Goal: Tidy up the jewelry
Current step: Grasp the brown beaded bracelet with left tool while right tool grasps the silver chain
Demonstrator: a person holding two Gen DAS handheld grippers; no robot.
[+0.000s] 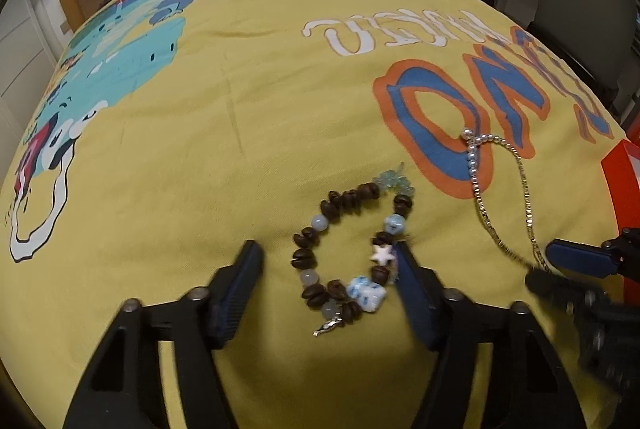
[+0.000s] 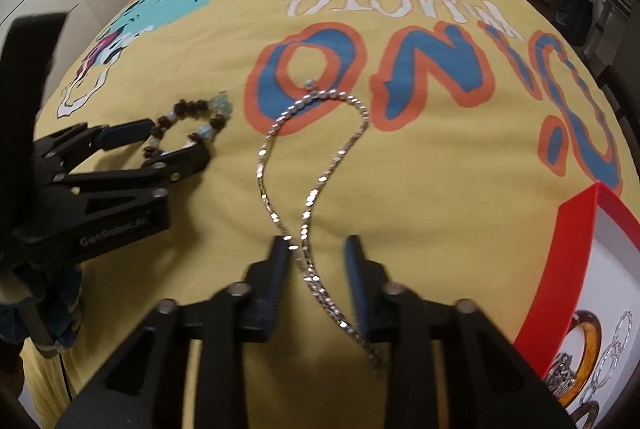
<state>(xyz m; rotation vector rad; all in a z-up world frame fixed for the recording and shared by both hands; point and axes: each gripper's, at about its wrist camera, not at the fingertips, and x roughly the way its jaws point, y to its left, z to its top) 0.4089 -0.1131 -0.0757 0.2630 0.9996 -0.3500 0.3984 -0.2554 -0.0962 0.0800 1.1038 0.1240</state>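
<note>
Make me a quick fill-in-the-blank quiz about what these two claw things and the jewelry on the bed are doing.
1. The left gripper has its open fingers on either side of the beaded ____.
2. The silver necklace runs between the fingers of the ____ gripper.
3. The box holding other jewelry has a ____ rim.
4. The bedspread is mostly ____.

Missing words: bracelet; right; red; yellow

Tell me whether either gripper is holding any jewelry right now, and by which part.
Nothing is held. The left gripper is open around the beaded bracelet; the right gripper is open astride the silver necklace.
</note>
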